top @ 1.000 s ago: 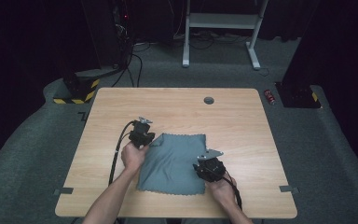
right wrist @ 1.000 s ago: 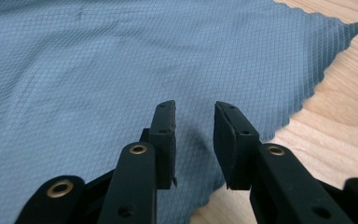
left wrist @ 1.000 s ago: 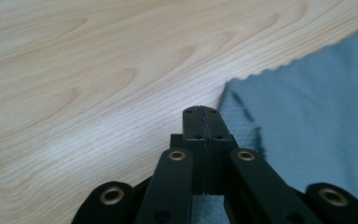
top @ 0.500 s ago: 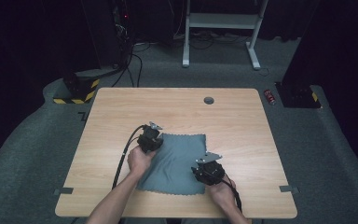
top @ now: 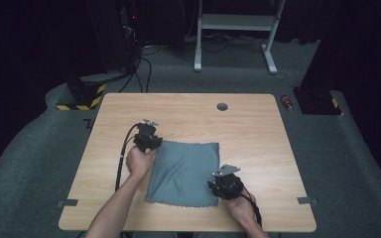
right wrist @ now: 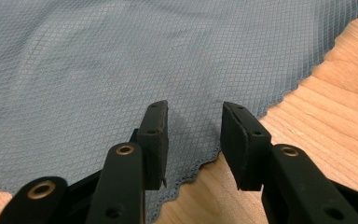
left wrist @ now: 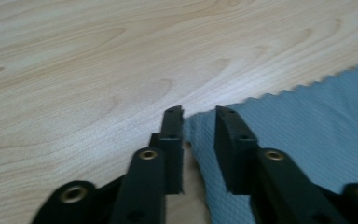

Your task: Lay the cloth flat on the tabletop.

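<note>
The high view looks from above my side forward and down on the whole table (top: 188,106). The camera on my left gripper (left wrist: 199,122) sits very near the cloth (left wrist: 307,130), at its far left corner; the right gripper (right wrist: 193,123) camera at its near right corner (right wrist: 98,70). All three views share the cloth.

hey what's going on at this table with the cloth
A person works a square grey-blue cloth with scalloped edges lying flat on the light wooden table, a black two-jaw gripper in each hand. The left gripper sits at the cloth's far left corner; its jaws have just been opening, with the corner between them but not pinched. The right gripper is at the near right corner, its jaws also just opening over the edge.
</note>
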A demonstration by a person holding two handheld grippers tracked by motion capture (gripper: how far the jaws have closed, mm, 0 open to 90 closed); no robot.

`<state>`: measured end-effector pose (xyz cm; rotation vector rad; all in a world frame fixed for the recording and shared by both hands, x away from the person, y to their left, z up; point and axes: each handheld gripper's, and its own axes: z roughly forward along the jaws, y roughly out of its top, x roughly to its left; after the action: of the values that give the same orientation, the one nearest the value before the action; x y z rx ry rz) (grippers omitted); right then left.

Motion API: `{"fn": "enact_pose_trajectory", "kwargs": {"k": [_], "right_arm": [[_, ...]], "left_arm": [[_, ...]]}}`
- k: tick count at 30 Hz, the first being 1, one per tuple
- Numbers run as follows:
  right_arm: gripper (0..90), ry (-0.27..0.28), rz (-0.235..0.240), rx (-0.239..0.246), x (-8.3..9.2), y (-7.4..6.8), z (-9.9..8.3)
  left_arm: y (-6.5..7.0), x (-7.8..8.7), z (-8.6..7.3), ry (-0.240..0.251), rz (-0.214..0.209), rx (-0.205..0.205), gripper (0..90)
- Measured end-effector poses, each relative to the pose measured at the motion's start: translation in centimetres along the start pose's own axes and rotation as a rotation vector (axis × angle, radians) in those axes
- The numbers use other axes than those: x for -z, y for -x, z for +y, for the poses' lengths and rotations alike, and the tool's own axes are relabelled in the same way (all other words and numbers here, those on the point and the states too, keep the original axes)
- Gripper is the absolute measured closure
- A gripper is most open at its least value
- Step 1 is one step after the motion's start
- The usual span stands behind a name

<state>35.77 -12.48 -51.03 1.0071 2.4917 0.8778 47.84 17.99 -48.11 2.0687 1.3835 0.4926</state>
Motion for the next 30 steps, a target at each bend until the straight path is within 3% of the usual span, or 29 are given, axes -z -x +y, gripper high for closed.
{"fn": "enact_pose_trajectory", "kwargs": {"k": [3, 6, 11, 16, 17, 19, 26, 30], "right_arm": [[63.4, -0.002, -0.001, 0.011, 0.0, 0.0, 0.0], [66.2, 0.007, 0.007, 0.02, 0.2, 0.0, -0.3], [67.4, 0.006, 0.019, 0.034, 0.2, 0.1, -0.3], [66.4, 0.005, 0.027, 0.03, 0.2, 0.4, -0.3], [66.2, 0.008, 0.026, 0.032, 0.2, 0.4, -0.4], [65.8, 0.007, 0.032, 0.031, 0.2, 0.5, -0.4], [65.7, -0.003, 0.036, 0.038, 0.4, 1.1, -0.5], [65.7, -0.01, 0.042, 0.041, 0.5, 1.5, -0.5]], "left_arm": [[0.8, 1.6, -1.6, 0.034, -0.057, -0.032, 61.3], [2.1, 3.1, -4.0, 0.029, -0.094, -0.097, 56.3], [3.3, 4.4, -8.1, 0.002, -0.16, -0.114, 54.1], [3.5, 5.2, -10.7, -0.001, -0.163, -0.105, 52.4], [3.6, 5.4, -11.1, 0.017, -0.163, -0.101, 51.9], [3.7, 5.7, -11.5, 0.018, -0.165, -0.095, 51.8], [4.8, 6.6, -12.9, 0.036, -0.121, -0.151, 52.0], [5.5, 7.1, -13.6, 0.038, -0.14, -0.145, 52.3]]}}
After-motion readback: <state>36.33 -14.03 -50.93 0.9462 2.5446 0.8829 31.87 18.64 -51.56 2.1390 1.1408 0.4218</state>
